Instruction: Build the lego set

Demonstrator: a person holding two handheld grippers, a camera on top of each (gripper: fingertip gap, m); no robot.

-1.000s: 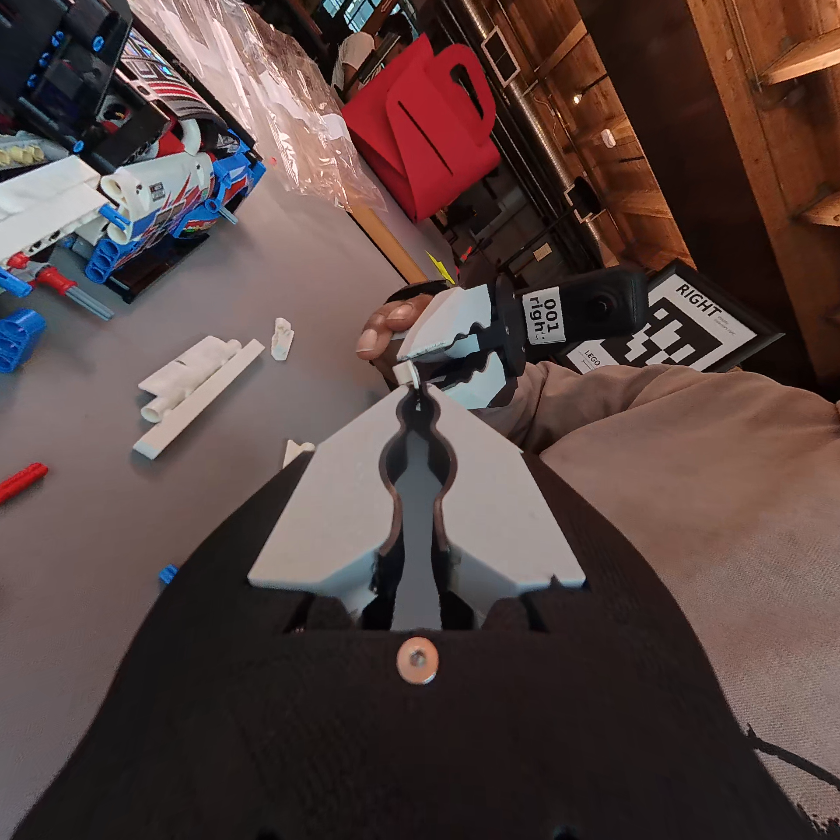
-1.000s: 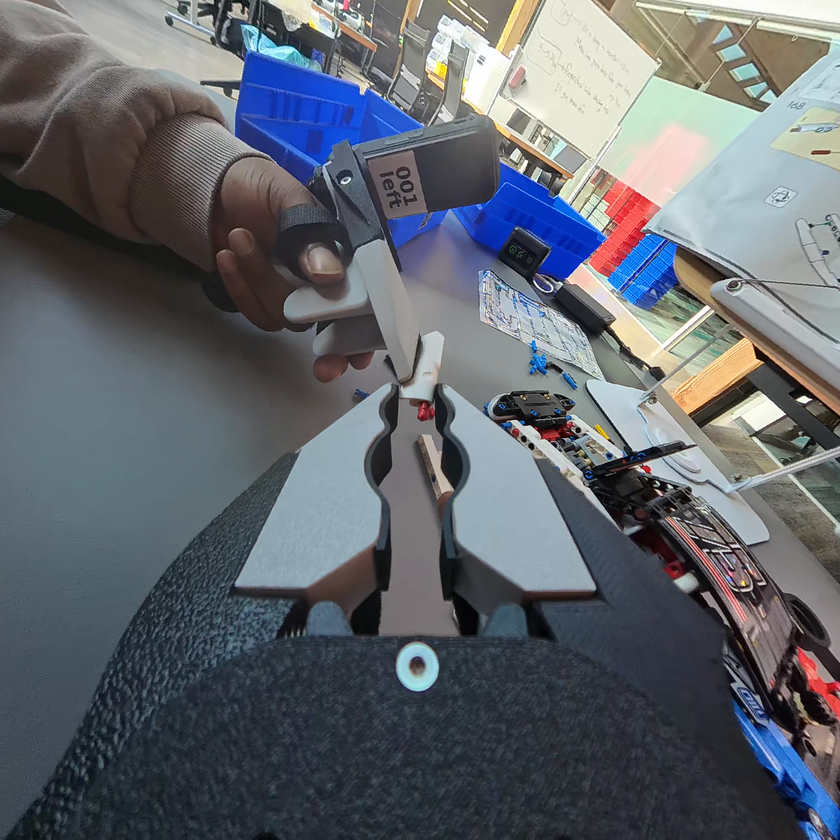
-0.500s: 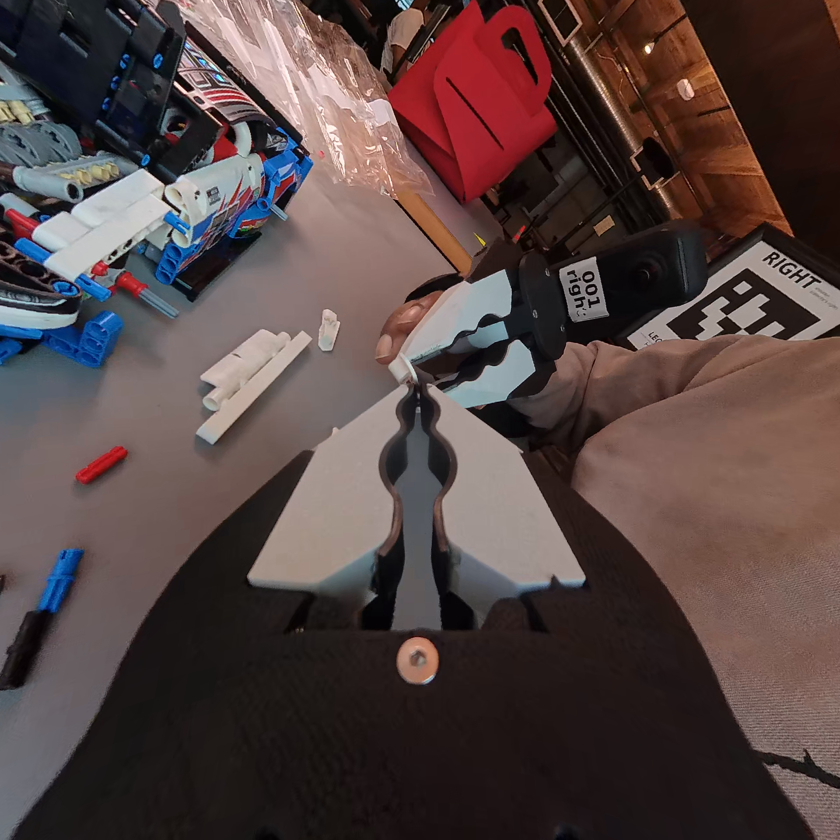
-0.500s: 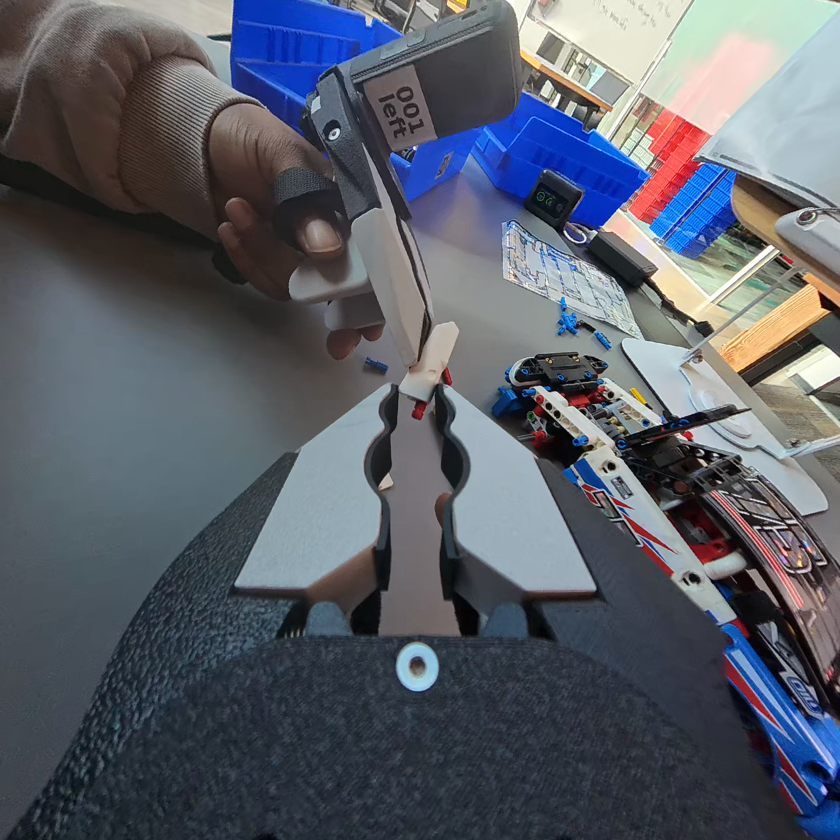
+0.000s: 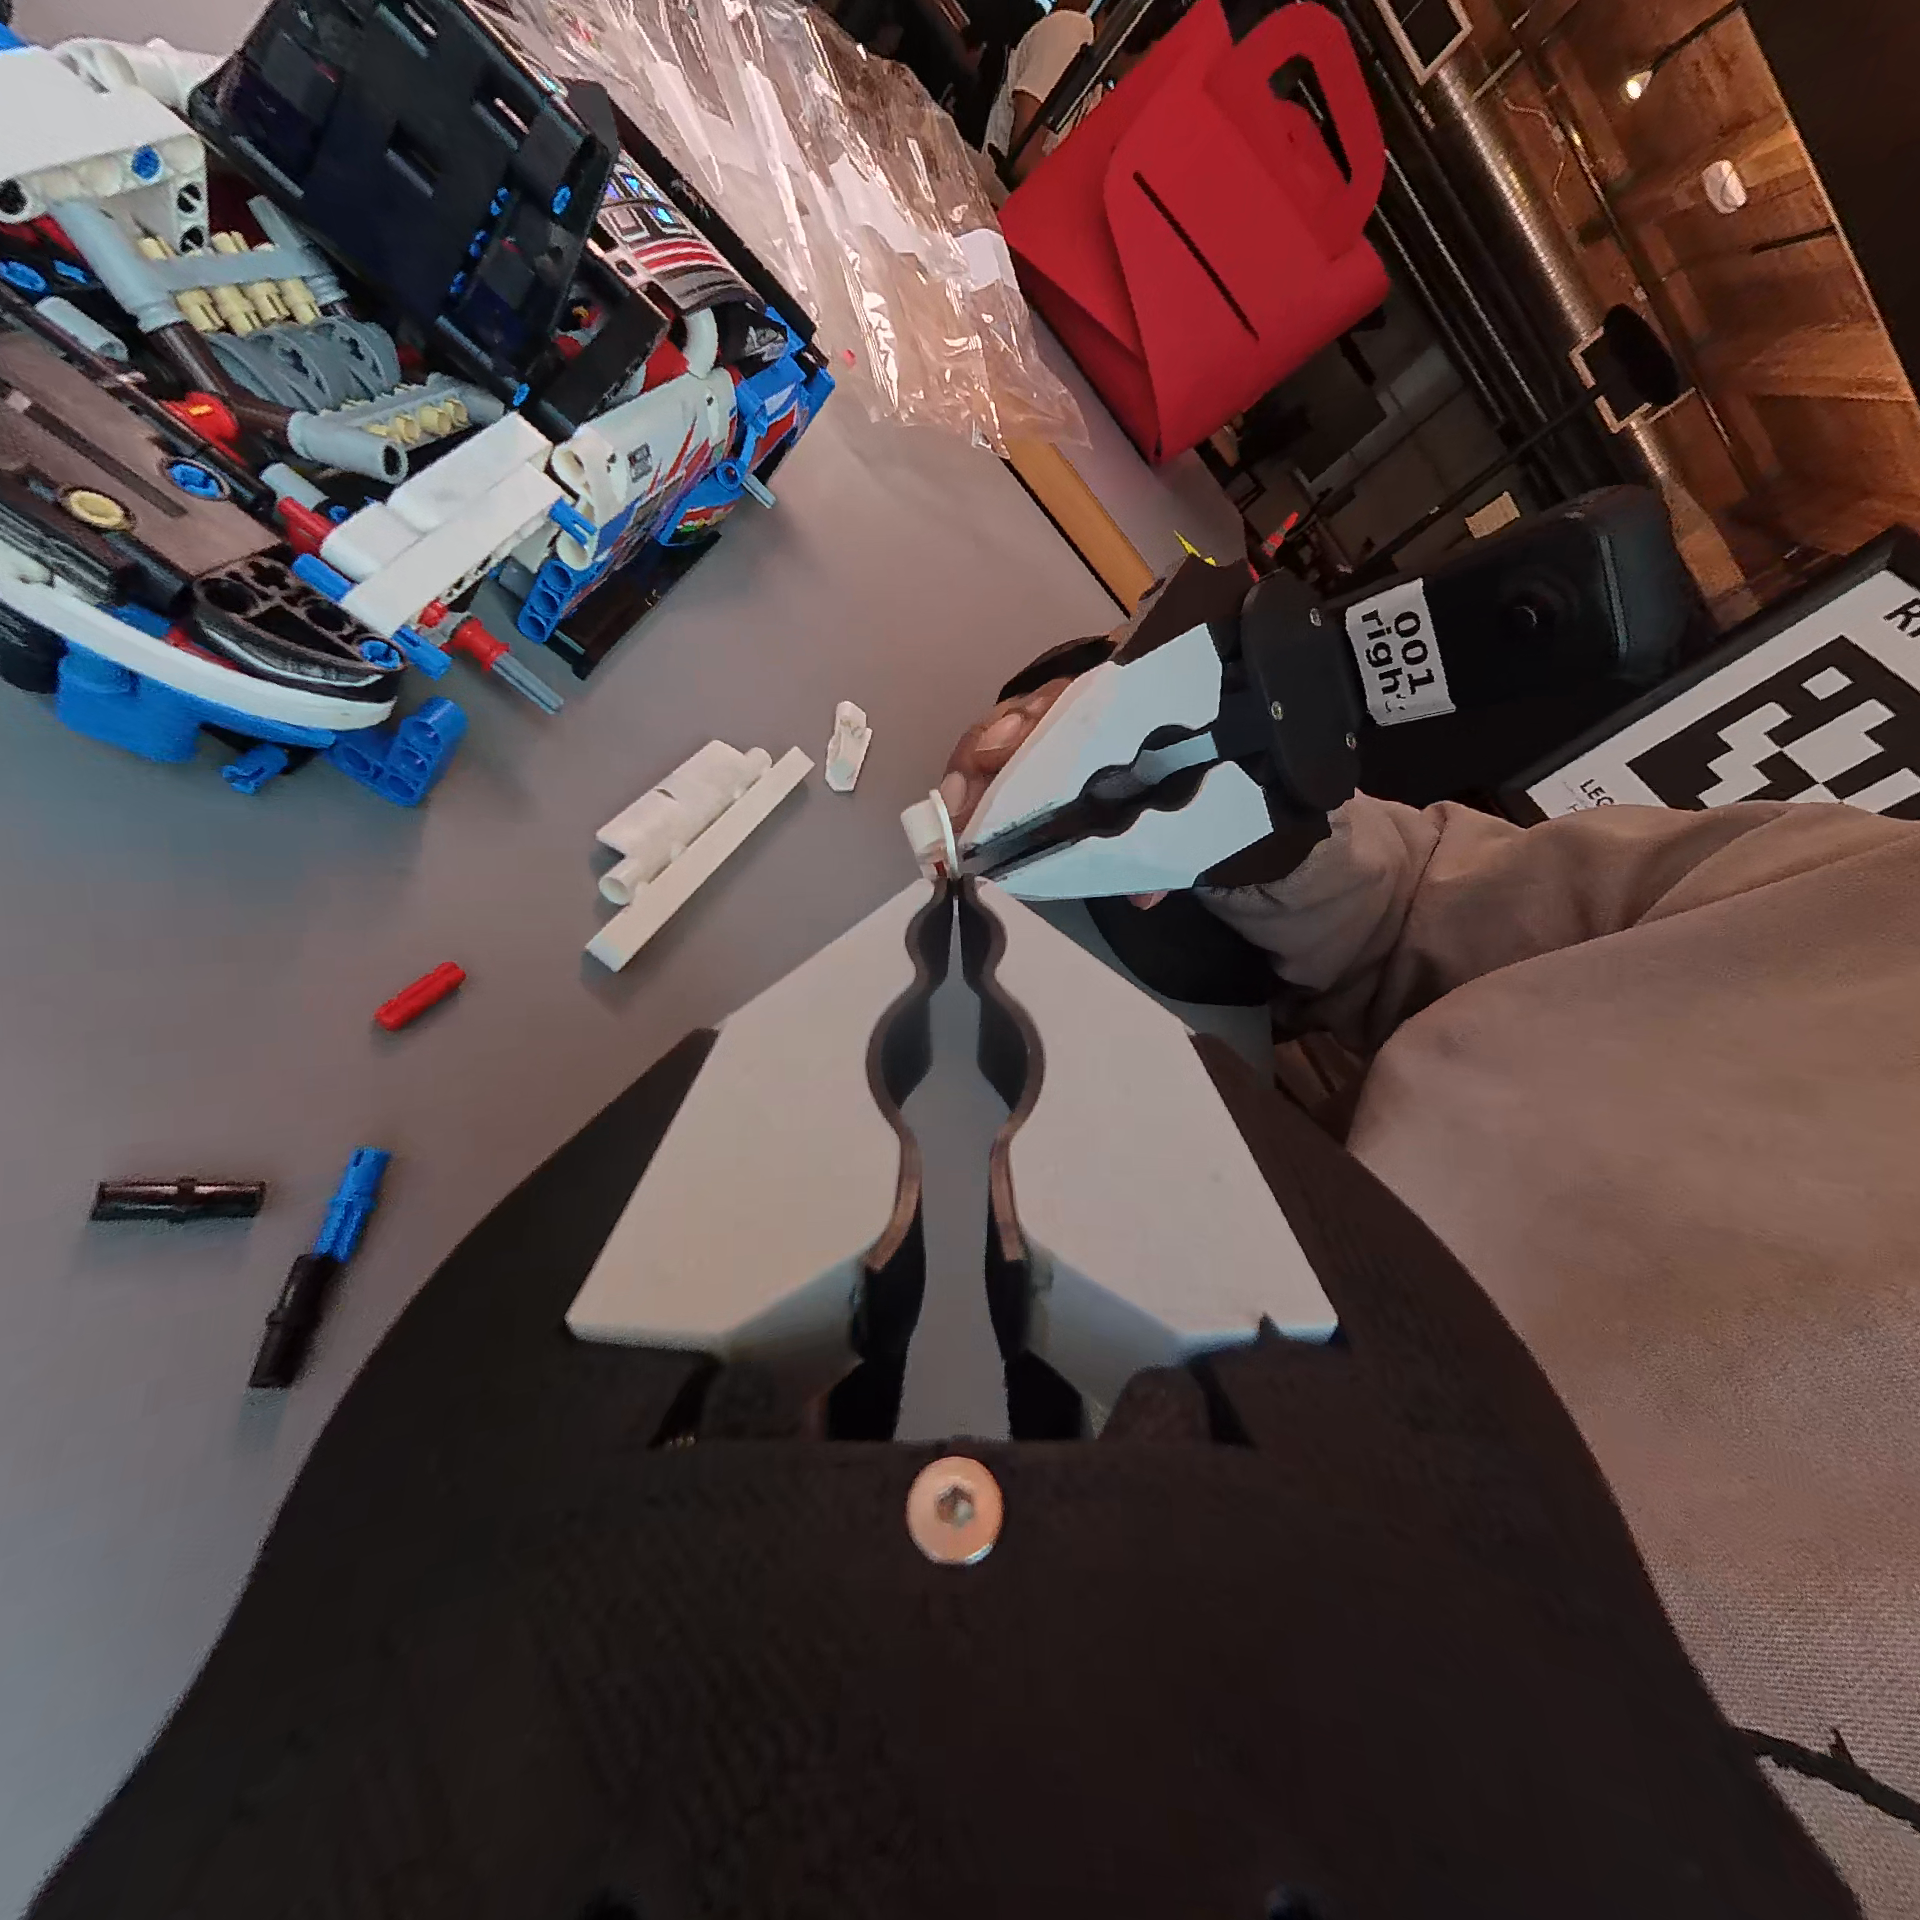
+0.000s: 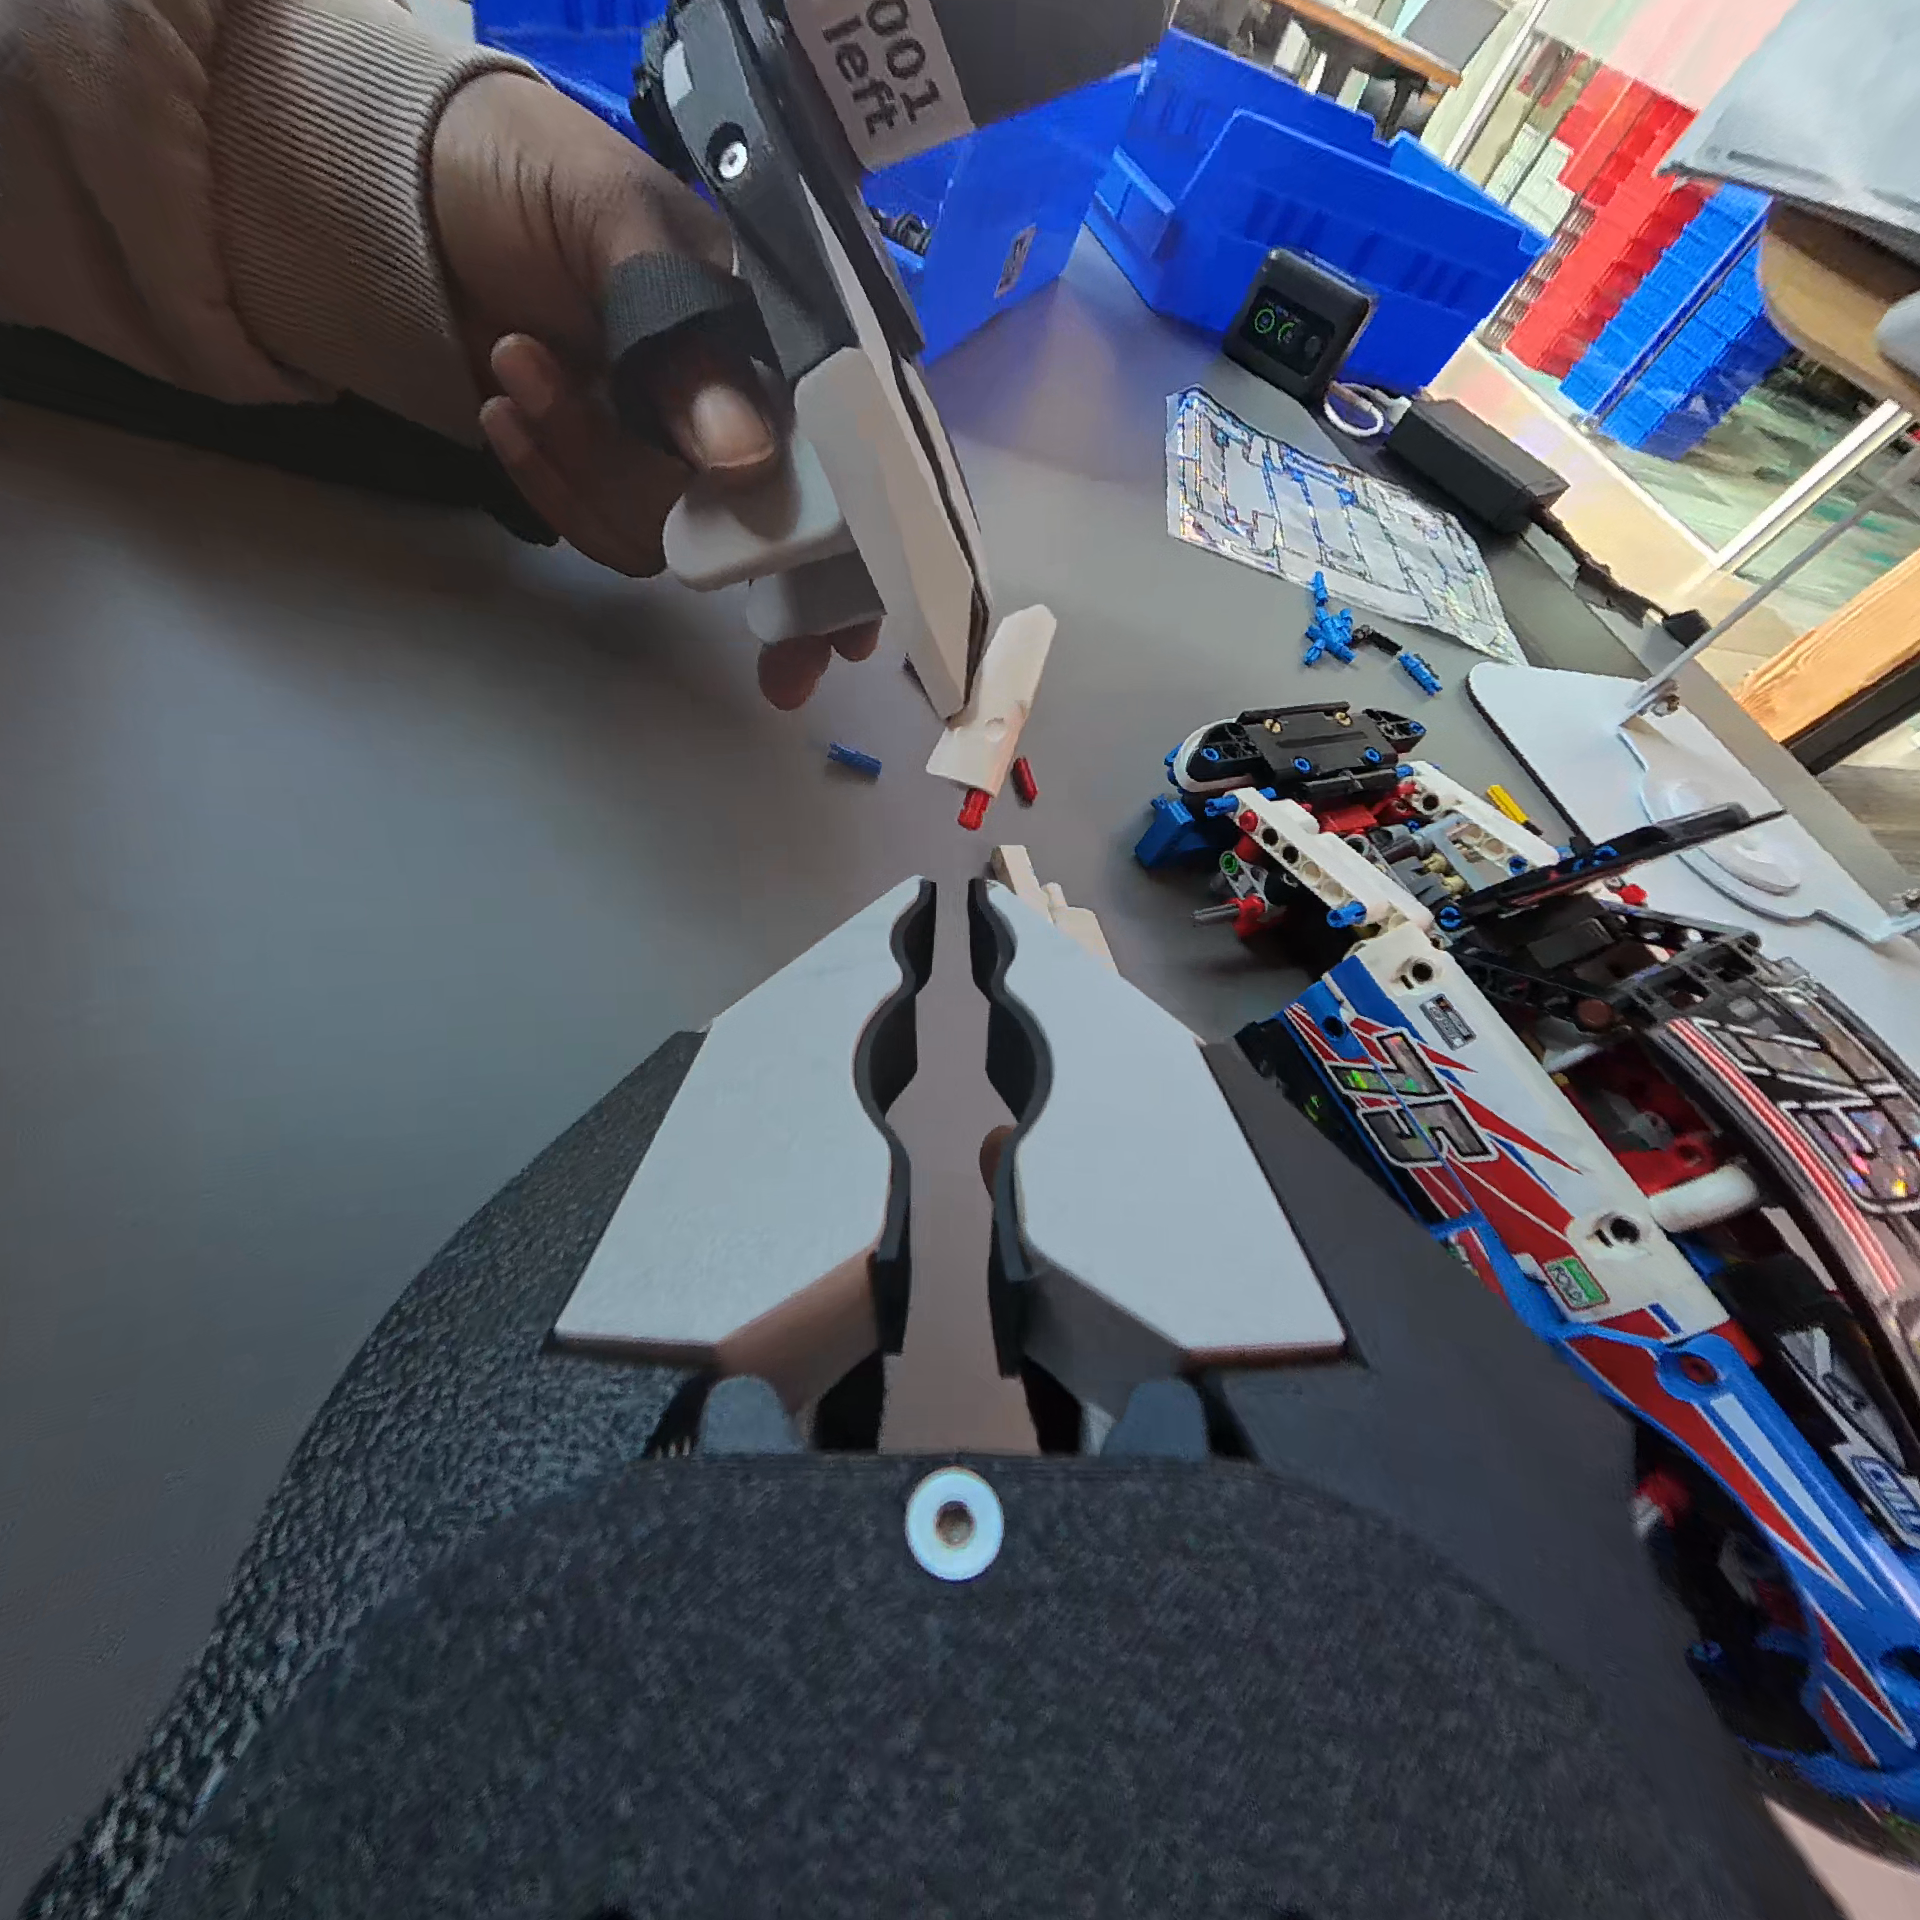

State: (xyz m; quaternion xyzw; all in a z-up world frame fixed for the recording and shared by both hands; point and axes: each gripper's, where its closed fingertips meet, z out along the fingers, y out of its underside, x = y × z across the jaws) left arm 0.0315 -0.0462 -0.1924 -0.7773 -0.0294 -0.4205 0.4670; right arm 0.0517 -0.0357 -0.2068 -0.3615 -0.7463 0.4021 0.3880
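Note:
My left gripper (image 5: 954, 902) is shut on a white Lego panel piece (image 6: 995, 698) that has two red pins (image 6: 974, 808) sticking out of its lower end. It holds the piece tilted above the grey table (image 6: 312, 831). In the left wrist view only the piece's end (image 5: 925, 829) shows at my fingertips. My right gripper (image 6: 951, 891) is just below the red pins, apart from them, with its jaws almost together and nothing between them. It also shows in the left wrist view (image 5: 968, 860). The part-built red, white and blue Lego car (image 6: 1558, 1143) stands to the right.
Loose white beams (image 5: 696, 831), a small white part (image 5: 849, 743), a red pin (image 5: 419, 995), and blue and black pins (image 5: 348, 1205) lie on the table. The car (image 5: 312, 416) and plastic bags (image 5: 831, 208) stand beyond them. Blue bins (image 6: 1299, 187), a sticker sheet (image 6: 1330, 530) and a white stand base (image 6: 1662, 779) are farther off. The grippers are tip to tip, or close to it. The white stand base (image 6: 1662, 779) is about 40 cm from both grippers' fingertips.
My right gripper has drawn back from the red pin it was closed around, and its jaws have narrowed. My left gripper has lifted the white piece up and away.

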